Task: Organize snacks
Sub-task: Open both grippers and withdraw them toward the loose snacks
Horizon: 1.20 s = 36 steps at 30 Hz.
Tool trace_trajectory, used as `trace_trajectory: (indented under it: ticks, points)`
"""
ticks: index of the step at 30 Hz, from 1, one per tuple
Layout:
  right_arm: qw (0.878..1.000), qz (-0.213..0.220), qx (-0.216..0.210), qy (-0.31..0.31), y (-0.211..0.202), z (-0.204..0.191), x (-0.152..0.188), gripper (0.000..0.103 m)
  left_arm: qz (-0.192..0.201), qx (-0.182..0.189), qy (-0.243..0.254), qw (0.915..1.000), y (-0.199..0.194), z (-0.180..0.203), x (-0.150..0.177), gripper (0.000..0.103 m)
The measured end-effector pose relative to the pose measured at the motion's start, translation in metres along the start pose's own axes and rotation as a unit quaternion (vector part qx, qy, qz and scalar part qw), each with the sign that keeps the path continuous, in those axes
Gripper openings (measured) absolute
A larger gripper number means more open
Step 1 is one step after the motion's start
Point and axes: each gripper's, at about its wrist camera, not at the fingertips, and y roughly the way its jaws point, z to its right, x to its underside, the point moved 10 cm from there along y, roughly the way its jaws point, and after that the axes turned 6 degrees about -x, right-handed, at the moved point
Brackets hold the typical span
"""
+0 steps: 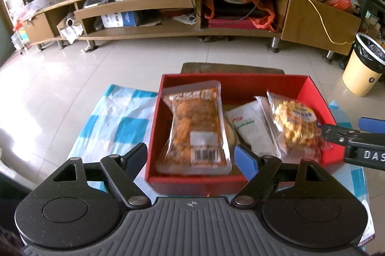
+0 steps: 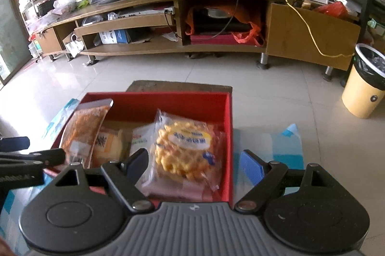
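Note:
A red box [image 1: 320,97] [image 2: 227,135] sits on a blue-and-white checked cloth [image 1: 113,121]. Inside lie an orange snack packet [image 1: 197,128] [image 2: 83,131], a white packet [image 1: 252,128] [image 2: 140,138], a yellow bread packet [image 2: 110,143] and a waffle packet [image 1: 293,123] [image 2: 185,152]. My left gripper [image 1: 191,157] is open, its fingers either side of the orange packet's near end. My right gripper [image 2: 195,164] is open, its fingers either side of the waffle packet, and also shows in the left wrist view [image 1: 336,131].
A brown mat [image 1: 231,68] lies beyond the box on the tiled floor. A long wooden TV stand [image 1: 182,5] runs across the back. A yellow bin [image 1: 363,66] with a black liner stands at the right.

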Motion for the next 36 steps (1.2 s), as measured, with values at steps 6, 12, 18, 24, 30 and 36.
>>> trace_trajectory:
  ticks: [6, 12, 18, 24, 30, 36]
  points:
    - [1.000, -0.006, 0.004, 0.007, -0.019, 0.008, 0.020, 0.080, -0.002, 0.002, -0.002, 1.0000, -0.012, -0.006, 0.016, 0.085]
    - [0.999, -0.022, -0.002, 0.024, -0.033, 0.011, 0.043, 0.080, -0.008, -0.005, -0.004, 0.9999, -0.023, -0.023, 0.037, 0.087]
    - [0.999, -0.027, -0.004, 0.023, -0.045, 0.010, 0.057, 0.080, -0.043, -0.010, -0.010, 0.9990, -0.025, -0.046, 0.076, 0.087]
    - [0.999, -0.027, -0.012, 0.020, -0.054, 0.003, 0.066, 0.080, -0.102, 0.000, -0.028, 0.9944, -0.018, -0.050, 0.125, 0.087]
    - [0.999, -0.032, -0.011, 0.021, -0.063, 0.005, 0.077, 0.080, -0.136, -0.010, -0.044, 0.9897, -0.003, -0.057, 0.144, 0.087]
    - [0.998, -0.046, 0.001, 0.031, -0.067, 0.022, 0.090, 0.080, -0.149, -0.030, -0.044, 0.9874, 0.008, -0.059, 0.154, 0.083]
